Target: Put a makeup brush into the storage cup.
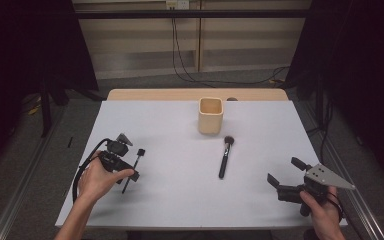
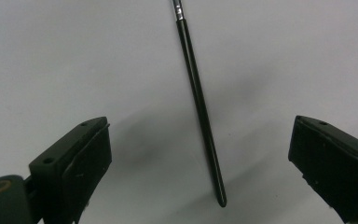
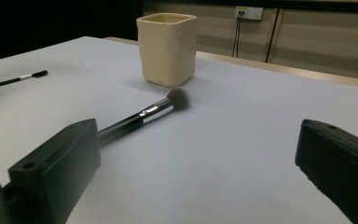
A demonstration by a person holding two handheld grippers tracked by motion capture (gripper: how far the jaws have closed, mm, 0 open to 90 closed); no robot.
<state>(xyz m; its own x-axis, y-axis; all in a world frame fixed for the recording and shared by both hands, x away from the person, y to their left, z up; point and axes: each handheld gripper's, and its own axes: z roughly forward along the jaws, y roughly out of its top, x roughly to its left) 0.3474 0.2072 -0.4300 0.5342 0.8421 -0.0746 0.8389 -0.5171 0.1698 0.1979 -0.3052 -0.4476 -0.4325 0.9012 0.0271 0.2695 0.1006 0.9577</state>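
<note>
A thin black brush lies on the white table cover at the left. My left gripper hangs over its handle, open. In the left gripper view the slim handle runs up between the two spread jaws, its end near their tips, and the left gripper touches nothing. A thicker powder brush with a dark handle and soft head lies mid-table, below a cream square cup. My right gripper is open near the front right, apart from it. The right gripper view has the powder brush, the cup and the right gripper.
The white cover spans a wooden table, whose bare edge runs along the back. Far left in the right gripper view lies the thin brush. Dark curtains and cables stand behind the table.
</note>
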